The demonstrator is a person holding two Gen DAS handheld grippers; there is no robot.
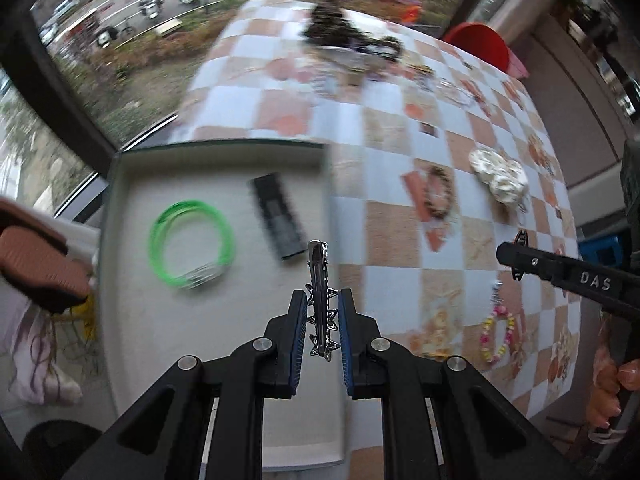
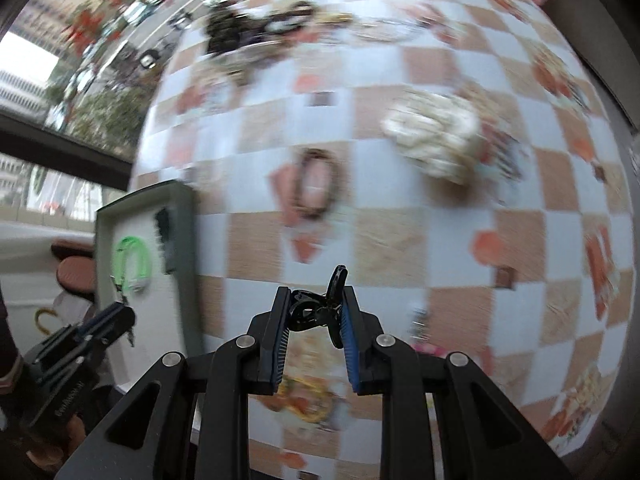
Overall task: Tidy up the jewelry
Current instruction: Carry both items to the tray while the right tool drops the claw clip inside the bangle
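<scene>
Left gripper (image 1: 322,320) clamps a silver star-studded hair clip (image 1: 320,300) above the grey tray (image 1: 120,184) for stowing; right gripper (image 2: 314,312) grips a glossy black claw clip (image 2: 320,308).

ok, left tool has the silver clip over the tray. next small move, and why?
Probably lower the left tool a little and open it. The silver star hair clip it holds already hangs above the grey tray, over bare floor right of the green bangle and near the black clip. The right tool, holding a black claw clip, is over the checkered tablecloth.
</scene>
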